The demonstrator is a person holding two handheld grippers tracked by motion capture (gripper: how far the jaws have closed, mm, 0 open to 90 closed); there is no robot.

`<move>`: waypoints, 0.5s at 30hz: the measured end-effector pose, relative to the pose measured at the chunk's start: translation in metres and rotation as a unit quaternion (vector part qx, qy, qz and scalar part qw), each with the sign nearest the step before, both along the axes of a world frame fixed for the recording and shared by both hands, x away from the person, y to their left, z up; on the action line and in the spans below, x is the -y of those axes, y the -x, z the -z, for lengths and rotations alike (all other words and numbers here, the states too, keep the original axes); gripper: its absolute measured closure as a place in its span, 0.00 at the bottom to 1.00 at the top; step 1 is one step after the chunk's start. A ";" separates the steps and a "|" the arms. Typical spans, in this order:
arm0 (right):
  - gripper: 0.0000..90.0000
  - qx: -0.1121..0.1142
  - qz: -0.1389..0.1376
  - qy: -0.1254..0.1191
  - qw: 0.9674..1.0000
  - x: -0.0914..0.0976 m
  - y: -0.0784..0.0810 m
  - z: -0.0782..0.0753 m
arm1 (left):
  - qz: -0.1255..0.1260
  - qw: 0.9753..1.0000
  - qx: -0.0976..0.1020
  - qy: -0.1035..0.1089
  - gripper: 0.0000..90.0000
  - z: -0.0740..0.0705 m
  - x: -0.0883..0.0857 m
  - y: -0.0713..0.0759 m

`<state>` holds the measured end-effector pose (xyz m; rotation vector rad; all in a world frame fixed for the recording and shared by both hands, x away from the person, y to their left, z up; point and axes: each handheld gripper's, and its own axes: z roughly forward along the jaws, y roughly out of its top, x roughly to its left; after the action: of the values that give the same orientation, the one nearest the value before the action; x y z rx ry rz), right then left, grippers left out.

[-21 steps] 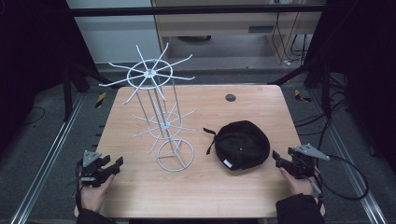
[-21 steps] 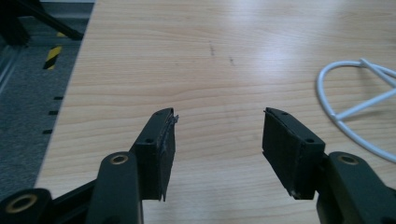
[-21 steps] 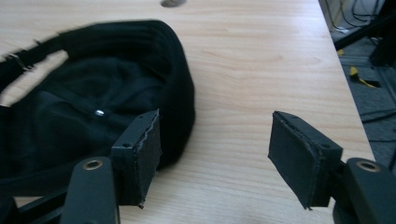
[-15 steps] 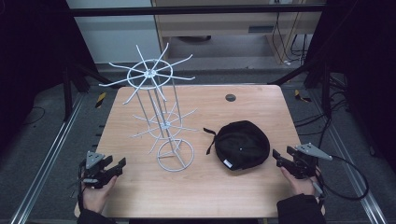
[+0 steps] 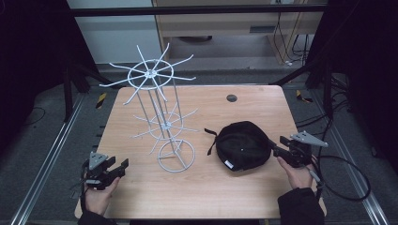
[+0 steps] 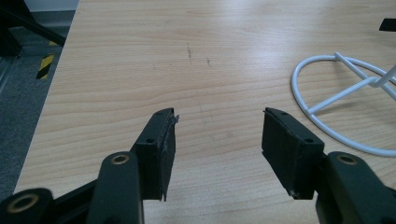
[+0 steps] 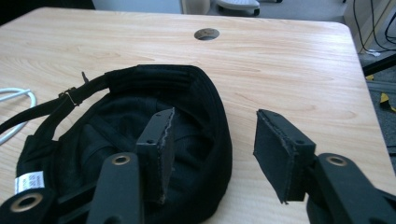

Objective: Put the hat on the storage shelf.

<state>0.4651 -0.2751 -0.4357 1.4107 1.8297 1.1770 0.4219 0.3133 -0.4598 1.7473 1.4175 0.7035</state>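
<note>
Right gripper [image 5: 278, 151] released, at black cap's [image 5: 241, 145] right rim; left gripper [image 5: 118, 167] released, lower left; white wire rack [image 5: 162, 117] stands between; grommet hole [image 5: 231, 98] upper centre.

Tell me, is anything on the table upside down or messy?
Yes. The black cap lies upside down beside the white wire rack, its inside and label facing up and its strap trailing loose. The rack stands upright with nothing hanging on it.
</note>
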 end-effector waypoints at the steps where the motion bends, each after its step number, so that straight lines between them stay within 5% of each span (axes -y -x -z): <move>1: 0.55 -0.003 -0.002 0.002 1.000 -0.002 -0.003 0.000 | -0.001 1.000 -0.001 0.000 0.50 0.000 0.000 0.000; 15: 0.63 -0.060 0.000 0.037 0.998 -0.011 -0.039 0.022 | -0.001 1.000 -0.005 -0.010 0.50 0.001 0.002 -0.001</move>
<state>0.5041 -0.2637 -0.4582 1.4663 1.9347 1.0337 0.4231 0.3114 -0.4608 1.7671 1.4250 0.7128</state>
